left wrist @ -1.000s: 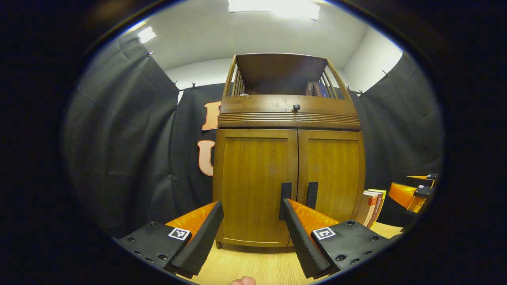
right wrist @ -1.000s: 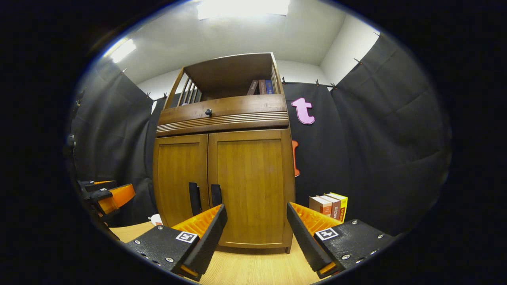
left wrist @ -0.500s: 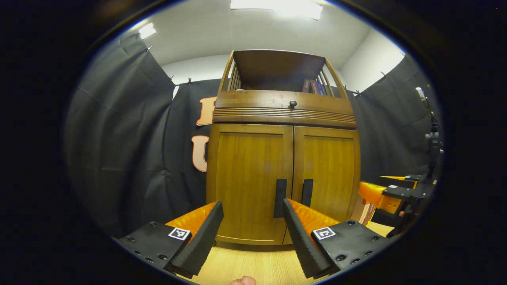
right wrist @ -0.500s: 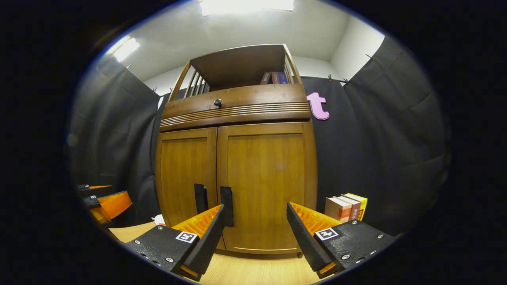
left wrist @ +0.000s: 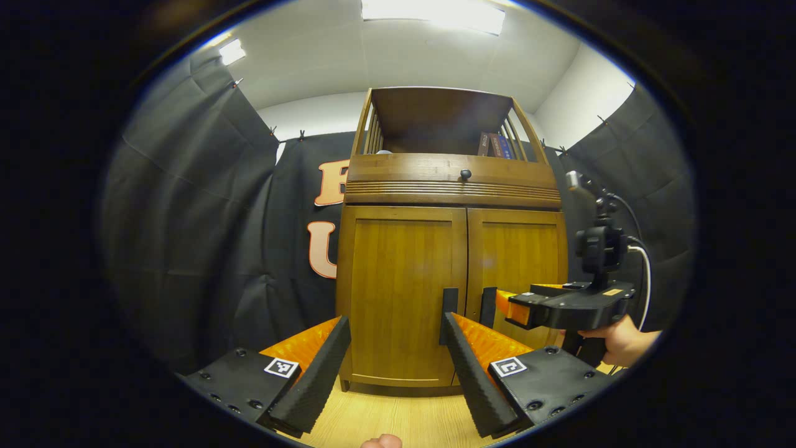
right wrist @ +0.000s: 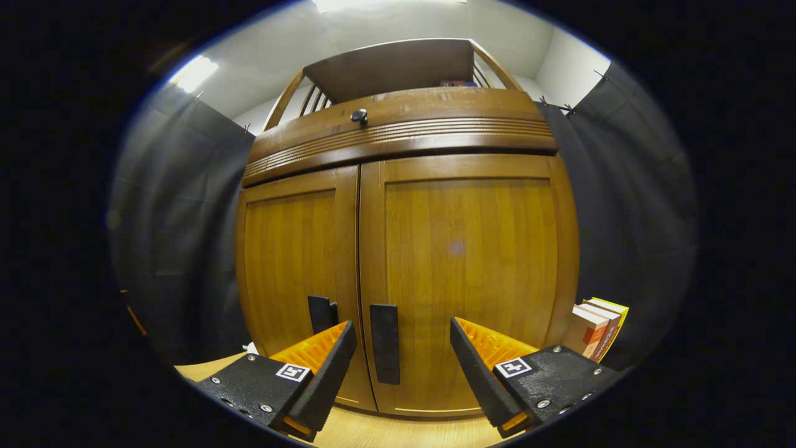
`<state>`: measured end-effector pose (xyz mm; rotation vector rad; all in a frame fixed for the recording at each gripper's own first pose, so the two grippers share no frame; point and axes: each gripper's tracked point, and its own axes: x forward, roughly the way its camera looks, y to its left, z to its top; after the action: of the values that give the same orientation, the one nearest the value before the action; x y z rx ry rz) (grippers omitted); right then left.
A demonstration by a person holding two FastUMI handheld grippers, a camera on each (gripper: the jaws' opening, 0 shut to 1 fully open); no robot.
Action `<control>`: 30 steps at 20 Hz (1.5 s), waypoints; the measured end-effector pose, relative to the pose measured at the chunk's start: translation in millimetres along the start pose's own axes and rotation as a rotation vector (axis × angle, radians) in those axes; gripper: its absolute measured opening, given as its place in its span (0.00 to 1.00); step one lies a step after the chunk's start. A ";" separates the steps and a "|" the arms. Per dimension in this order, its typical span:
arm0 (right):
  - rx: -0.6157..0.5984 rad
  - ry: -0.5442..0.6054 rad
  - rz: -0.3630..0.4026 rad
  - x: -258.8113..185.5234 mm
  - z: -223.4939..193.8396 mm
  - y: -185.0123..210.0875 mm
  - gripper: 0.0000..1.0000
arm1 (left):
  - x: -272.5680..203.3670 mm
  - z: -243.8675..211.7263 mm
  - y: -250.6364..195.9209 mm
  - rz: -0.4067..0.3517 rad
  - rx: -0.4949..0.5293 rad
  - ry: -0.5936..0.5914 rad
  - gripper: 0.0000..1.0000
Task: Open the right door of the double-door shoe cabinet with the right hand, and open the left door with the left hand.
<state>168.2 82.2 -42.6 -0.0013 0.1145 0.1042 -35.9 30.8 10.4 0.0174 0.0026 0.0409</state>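
Shoe cabinet of brown wood (right wrist: pixel 404 249) fills the frame's centre, both doors closed. Its right door's flat black handle (right wrist: pixel 385 343) stands lower centre, between the right gripper's (right wrist: pixel 401 367) spread fingers; advance squarely, then pinch. Left gripper (left wrist: pixel 395 367) waits spread, lower centre.

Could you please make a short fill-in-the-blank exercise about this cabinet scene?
1. Both doors of the shoe cabinet are ____.
2. The right tongs are open, with the right door's ____ between the fingers.
3. Books stand to the ____ of the cabinet in the right gripper view.
4. The left tongs are ____.

Missing words: shut; handle; right; open
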 end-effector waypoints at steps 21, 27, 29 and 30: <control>-0.013 0.138 -0.127 69.9 -58.8 14.1 0.32 | -20.1 -10.4 36.2 0.044 0.012 0.031 0.96; 0.005 0.138 -0.081 54.8 -58.2 16.2 0.29 | -32.5 -14.7 46.7 0.052 0.011 0.056 0.92; 0.012 0.138 -0.074 29.6 -56.9 16.0 0.24 | -36.3 -17.8 51.0 0.066 0.024 0.066 0.96; 0.021 0.136 -0.067 17.6 -56.4 15.5 0.29 | -37.6 -20.7 51.8 0.070 0.026 0.073 0.94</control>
<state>177.5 99.0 -100.6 0.0089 0.2508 0.0360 -75.7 81.3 -9.3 0.0419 0.0755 0.1116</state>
